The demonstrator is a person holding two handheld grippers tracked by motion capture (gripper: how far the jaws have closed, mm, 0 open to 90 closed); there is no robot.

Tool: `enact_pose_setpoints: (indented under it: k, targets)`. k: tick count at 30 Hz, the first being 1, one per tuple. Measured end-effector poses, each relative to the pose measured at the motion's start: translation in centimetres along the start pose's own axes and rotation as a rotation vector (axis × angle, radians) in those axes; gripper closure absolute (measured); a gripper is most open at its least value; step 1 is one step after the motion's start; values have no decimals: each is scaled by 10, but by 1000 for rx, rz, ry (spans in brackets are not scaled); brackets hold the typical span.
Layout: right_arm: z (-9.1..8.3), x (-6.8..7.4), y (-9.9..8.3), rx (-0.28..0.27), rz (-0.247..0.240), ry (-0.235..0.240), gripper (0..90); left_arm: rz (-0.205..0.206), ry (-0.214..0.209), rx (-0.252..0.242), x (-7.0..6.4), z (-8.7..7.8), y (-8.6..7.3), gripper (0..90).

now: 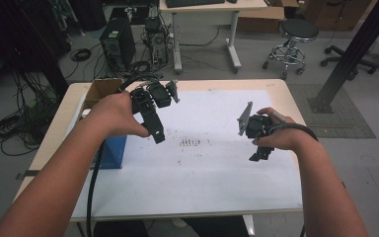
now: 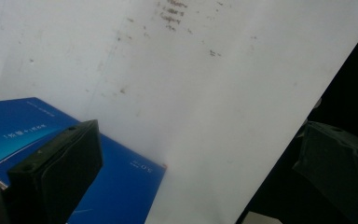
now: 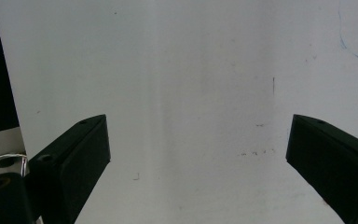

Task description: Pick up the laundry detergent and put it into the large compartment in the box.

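So both grippers are hovering with jaws wide apart and holding nothing: left gripper (image 1: 159, 136) near the blue box (image 1: 112, 152) at the sheet's left edge, right gripper (image 1: 260, 154) well apart. Coming down crooked could be nudging it off the white sheet (image 1: 212, 173). Cables and a stool (image 1: 296, 39) are sitting behind the table.

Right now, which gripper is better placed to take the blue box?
Left. The left gripper hangs open beside the blue box, which lies under its fingers. The right gripper is across the white sheet.
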State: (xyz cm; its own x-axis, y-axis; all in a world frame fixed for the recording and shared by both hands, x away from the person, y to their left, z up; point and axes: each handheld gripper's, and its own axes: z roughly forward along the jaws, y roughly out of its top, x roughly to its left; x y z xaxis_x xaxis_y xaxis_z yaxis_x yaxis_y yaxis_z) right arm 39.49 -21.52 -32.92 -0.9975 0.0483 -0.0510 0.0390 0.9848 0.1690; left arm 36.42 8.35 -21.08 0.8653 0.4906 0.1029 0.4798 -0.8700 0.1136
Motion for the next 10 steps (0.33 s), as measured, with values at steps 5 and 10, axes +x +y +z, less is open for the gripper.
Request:
enact_pose_setpoints:
  k: [5, 10]
  targets:
    - [0, 0, 0, 0, 0, 1, 62, 0, -1, -3, 0, 0, 1, 2]
    - [-1, 1, 0, 5, -3, -3, 62, 6, -3, -6, -2, -1, 2, 2]
